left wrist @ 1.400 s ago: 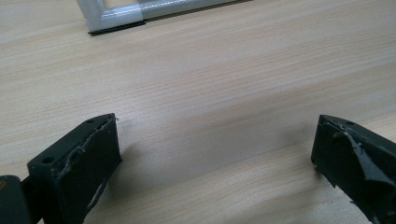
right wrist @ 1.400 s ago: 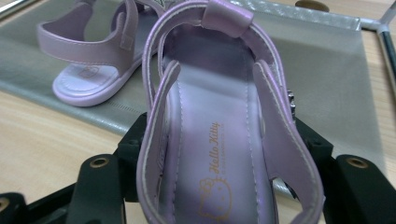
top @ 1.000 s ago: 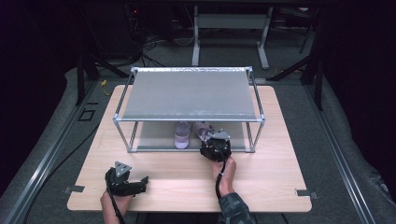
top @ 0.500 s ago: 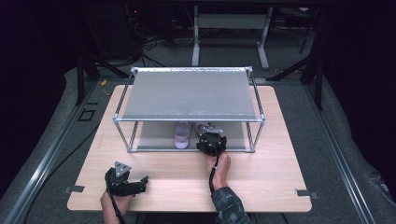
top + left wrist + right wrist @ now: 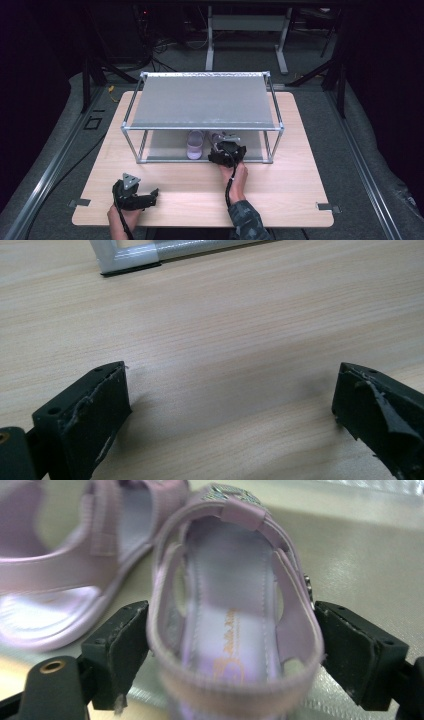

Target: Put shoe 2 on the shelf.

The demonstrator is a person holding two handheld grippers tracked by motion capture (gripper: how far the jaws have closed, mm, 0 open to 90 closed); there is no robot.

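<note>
Sandal [image 5: 235, 610] on lower rack shelf [image 5: 255, 145], heel strap between right gripper [image 5: 232, 650] jaws, which just opened, pads clear. We judge it light, soft; grip the firmer sole edges. Left gripper [image 5: 230, 405] open, empty.

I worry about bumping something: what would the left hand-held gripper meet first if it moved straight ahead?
Probably the metal rack's foot; before it lies bare wooden table. Depth is uncertain.

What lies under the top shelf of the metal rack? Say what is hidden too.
Under the top shelf of the metal rack, two lilac sandals lie on the lower shelf. The top shelf covers their far ends.
</note>
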